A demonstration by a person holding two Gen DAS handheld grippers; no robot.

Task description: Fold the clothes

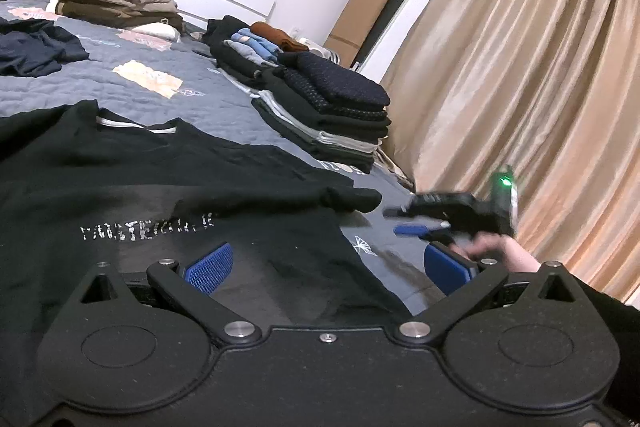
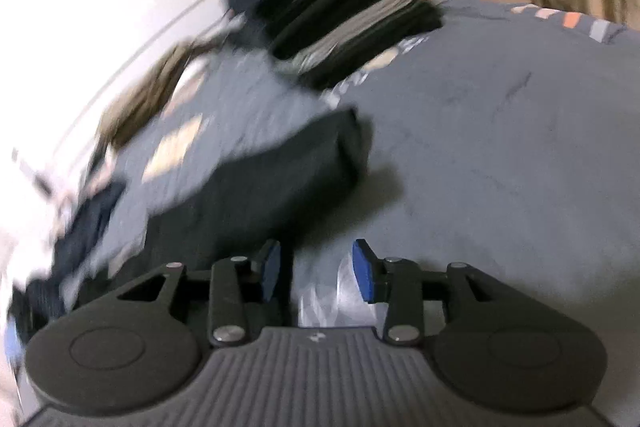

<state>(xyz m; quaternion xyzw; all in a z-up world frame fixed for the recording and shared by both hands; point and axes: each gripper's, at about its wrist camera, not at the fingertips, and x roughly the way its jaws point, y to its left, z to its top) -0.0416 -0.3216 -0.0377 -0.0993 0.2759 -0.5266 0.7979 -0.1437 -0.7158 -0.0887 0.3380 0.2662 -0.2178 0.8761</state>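
Your left gripper (image 1: 328,267) hovers wide over the black T-shirt (image 1: 160,195) spread on the bed (image 1: 180,99).
Your right gripper (image 2: 316,271), half-spread, grips nothing beside its folded sleeve (image 2: 288,167); 1 folded stack (image 1: 336,107) sits behind.

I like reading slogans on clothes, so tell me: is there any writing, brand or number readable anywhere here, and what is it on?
Black T-shirt, left wrist view: one line of cracked white print across it, too broken and distorted to read.
Grey bedspread: pale patches and butterfly motifs; any lettering is too small to tell.
Right wrist view: heavily blurred; a small pale mark on the device body, not readable.
Nothing else carries text.
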